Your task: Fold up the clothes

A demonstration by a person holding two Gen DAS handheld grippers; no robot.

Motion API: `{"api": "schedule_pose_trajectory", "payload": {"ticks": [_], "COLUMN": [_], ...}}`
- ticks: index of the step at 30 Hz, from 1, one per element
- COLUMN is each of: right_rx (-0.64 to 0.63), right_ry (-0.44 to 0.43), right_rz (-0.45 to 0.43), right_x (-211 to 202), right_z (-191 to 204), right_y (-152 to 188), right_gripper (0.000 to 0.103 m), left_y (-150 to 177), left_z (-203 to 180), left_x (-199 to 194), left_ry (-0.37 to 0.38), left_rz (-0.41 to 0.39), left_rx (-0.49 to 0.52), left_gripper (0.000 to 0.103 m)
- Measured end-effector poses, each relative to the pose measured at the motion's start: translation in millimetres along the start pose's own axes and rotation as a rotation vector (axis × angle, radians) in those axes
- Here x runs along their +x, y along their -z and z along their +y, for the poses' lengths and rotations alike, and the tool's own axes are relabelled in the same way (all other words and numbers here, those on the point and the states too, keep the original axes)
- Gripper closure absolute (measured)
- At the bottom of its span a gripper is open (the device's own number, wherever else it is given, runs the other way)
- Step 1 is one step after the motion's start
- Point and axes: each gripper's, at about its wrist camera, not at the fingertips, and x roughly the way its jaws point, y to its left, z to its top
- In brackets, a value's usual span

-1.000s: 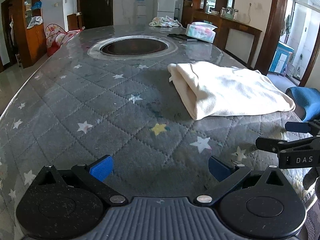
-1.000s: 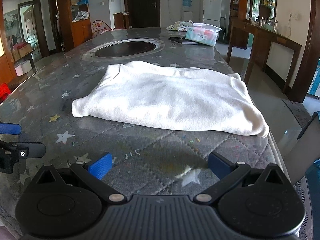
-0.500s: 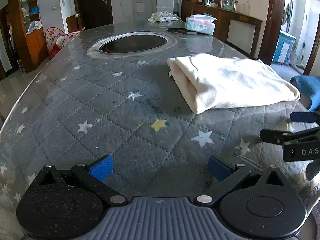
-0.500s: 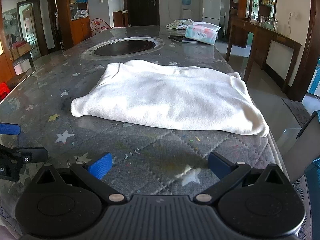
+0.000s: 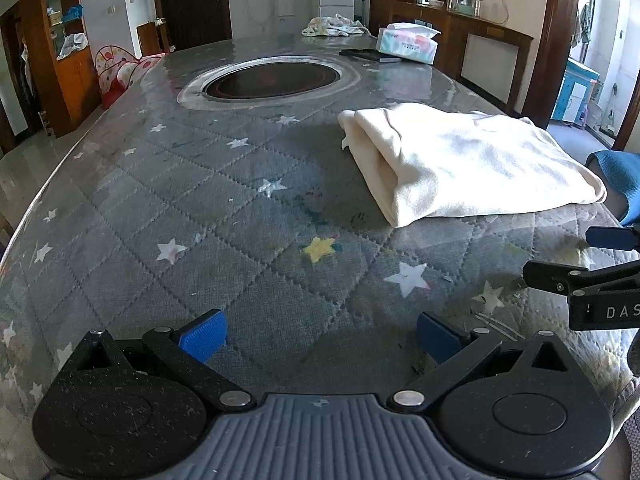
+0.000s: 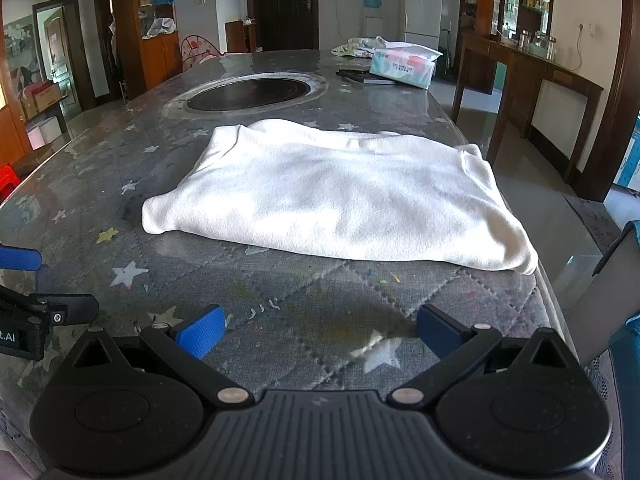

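Observation:
A cream-white folded garment (image 6: 340,196) lies flat on the grey star-quilted table (image 6: 304,320); in the left wrist view it (image 5: 460,164) sits at the right. My right gripper (image 6: 318,330) is open and empty, hovering over the quilt a little short of the garment's near edge. My left gripper (image 5: 320,334) is open and empty, over bare quilt to the left of the garment. The right gripper also shows at the right edge of the left wrist view (image 5: 592,272). The left gripper shows at the left edge of the right wrist view (image 6: 28,292).
A round dark inset (image 5: 272,80) lies in the table's middle. A tissue pack (image 6: 402,65), a dark flat object (image 6: 360,76) and a crumpled cloth (image 6: 358,46) sit at the far end. A wooden side table (image 6: 532,80) stands to the right, with the table's edge close by.
Both grippers stayed open and empty. The left view tilted slightly so the garment appears a bit farther off; the right view barely shifted. The garment has not moved.

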Motion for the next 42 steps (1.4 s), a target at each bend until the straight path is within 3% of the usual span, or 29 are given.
{"api": "schedule_pose_trajectory", "payload": {"ticks": [42], "right_rx": [-0.03], "right_ry": [-0.042], "right_rz": [0.005], "right_x": [2.7], "right_z": [5.0], "right_y": [-7.3], "right_gripper": [0.0], "left_y": [-8.6], "left_z": [-4.0], "left_x": [-8.5], "left_ry": [-0.041], "left_rz": [0.039], "left_rx": [-0.018], "left_gripper": [0.0]}}
